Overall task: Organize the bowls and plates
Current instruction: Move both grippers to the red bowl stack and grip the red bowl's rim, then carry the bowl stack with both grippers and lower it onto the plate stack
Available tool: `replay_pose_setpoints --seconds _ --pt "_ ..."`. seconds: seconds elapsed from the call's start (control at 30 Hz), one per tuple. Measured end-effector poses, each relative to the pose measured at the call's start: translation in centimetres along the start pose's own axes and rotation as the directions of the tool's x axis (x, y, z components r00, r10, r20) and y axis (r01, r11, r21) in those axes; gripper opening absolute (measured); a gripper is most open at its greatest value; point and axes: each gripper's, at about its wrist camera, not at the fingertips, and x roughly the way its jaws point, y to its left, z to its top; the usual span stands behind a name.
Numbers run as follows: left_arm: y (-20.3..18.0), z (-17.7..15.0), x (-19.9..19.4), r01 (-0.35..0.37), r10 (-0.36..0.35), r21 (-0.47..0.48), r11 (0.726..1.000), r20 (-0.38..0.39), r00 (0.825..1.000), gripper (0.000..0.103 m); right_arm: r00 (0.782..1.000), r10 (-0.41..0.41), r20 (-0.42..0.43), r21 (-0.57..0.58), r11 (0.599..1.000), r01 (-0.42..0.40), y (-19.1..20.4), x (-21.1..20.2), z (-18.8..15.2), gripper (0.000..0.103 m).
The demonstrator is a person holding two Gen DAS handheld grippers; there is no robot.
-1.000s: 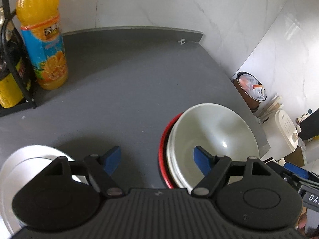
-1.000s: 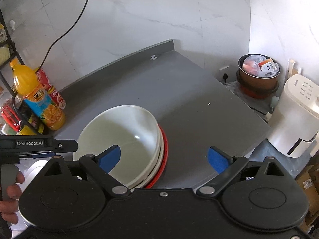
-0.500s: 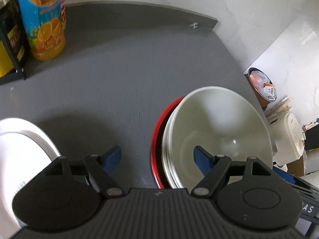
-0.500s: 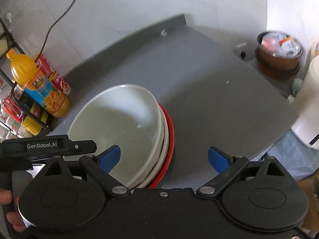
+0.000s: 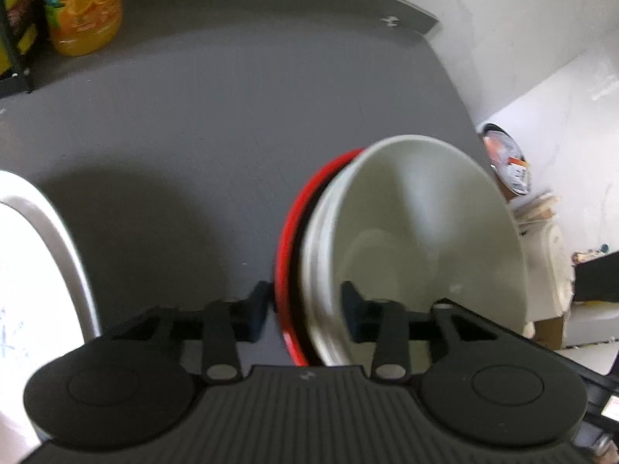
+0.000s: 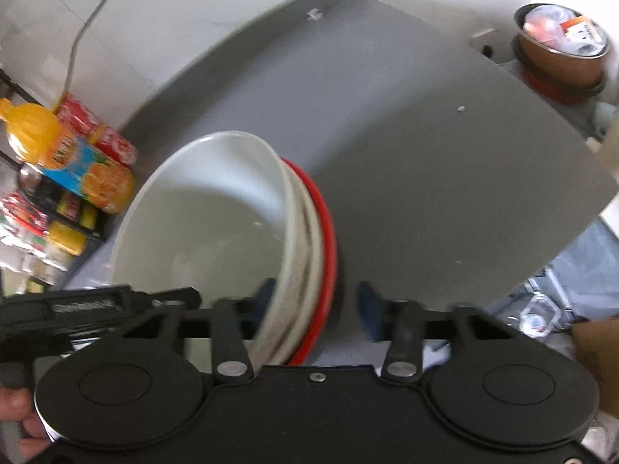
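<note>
Both my left gripper (image 5: 303, 311) and right gripper (image 6: 311, 305) have fingers closing astride opposite rims of the nested white-and-red ceramic bowl stack (image 6: 216, 232) on the grey worktop (image 6: 425, 154); I judge lifting comes next.

Bright daylight, motion blur, fisheye-bent edges, soft shadows on counter (image 5: 232, 123).

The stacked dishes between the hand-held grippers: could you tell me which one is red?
The bottom one: only its red rim shows, beneath the nested white bowls, on the grey counter.

orange juice bottle (image 6: 73, 162), red cans (image 6: 96, 131), rack (image 6: 58, 224), copper pot (image 6: 561, 50)
</note>
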Motion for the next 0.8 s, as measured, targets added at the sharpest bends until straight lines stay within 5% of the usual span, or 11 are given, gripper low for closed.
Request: replay_pose_setpoints --seconds 0.8 --pt "2.2 0.9 -4.7 0.017 -0.019 0.045 0.999 0.059 0.998 0.029 0.998 -0.011 0.056 -0.100 0.995 0.016 5.6 -2.0 -0.8 0.033"
